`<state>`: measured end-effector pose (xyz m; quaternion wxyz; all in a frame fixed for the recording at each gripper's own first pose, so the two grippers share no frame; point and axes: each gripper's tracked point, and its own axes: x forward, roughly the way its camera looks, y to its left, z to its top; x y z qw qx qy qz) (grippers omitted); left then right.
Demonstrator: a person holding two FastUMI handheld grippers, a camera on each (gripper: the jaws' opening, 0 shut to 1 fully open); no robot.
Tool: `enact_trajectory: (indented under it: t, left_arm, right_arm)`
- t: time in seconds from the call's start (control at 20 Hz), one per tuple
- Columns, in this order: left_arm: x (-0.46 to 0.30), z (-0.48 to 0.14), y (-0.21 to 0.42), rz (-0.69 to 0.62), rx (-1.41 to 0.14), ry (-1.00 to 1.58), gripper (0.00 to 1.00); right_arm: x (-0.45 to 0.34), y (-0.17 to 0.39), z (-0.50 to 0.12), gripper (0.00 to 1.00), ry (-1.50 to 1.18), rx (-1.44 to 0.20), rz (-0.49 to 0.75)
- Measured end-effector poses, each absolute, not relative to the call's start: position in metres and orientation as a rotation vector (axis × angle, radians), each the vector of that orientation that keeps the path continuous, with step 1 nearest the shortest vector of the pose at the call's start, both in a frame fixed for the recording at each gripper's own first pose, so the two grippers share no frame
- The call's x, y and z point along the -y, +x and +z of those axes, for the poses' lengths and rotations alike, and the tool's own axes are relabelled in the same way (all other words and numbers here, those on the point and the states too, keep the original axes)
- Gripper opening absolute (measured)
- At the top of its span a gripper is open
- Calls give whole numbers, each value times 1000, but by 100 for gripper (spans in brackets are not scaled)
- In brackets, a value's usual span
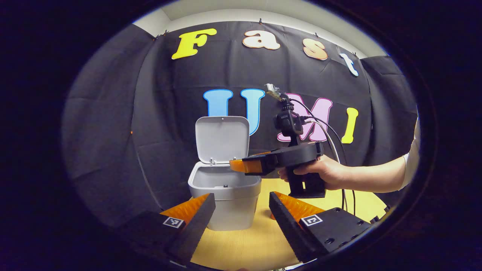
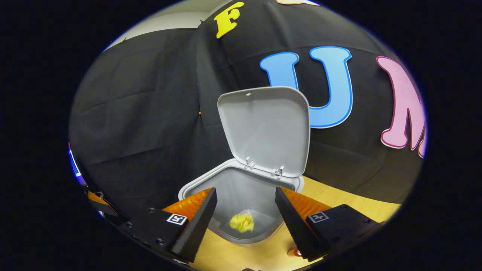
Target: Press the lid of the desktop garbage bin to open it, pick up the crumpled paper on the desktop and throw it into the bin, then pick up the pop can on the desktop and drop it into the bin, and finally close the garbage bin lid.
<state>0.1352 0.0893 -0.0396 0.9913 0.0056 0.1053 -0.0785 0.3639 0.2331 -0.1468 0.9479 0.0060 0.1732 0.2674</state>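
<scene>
The grey desktop bin (image 1: 226, 195) stands on the wooden table with its lid (image 1: 222, 138) swung upright. A hand holds my right gripper (image 1: 237, 165) just above the bin's right rim, pointing left over the opening. In the right gripper view that gripper (image 2: 245, 197) is open, looking down past the lid (image 2: 267, 130) into the bin (image 2: 188, 191). The yellow crumpled paper (image 2: 242, 223) lies blurred inside the bin, free of the fingers. My left gripper (image 1: 241, 205) is open and empty, low in front of the bin. A small red bit (image 2: 293, 252), perhaps the pop can, peeks from under one finger.
The light wooden table (image 1: 244, 244) stretches in front of and to the right of the bin. The person's forearm (image 1: 376, 177) and the gripper's cables (image 1: 331, 143) reach in from the right. Black cloth walls close the booth behind the bin.
</scene>
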Motion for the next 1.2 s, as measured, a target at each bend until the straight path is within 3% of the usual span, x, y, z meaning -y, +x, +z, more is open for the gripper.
enact_trajectory:
  t: [0.35, 0.8, 1.2]
  left_arm:
    - [-55, -65, 164, -229, -218, -57, 95]
    - [53, -150, 211, -437, -252, 47, 95]
    - [85, -274, 299, -408, -389, 134, 95]
  right_arm:
    - [-152, 358, -112, 98, -6, -279, 409]
    - [-28, 284, -91, 98, -80, -291, 178]
    - [77, 192, -116, 98, -108, -397, -102]
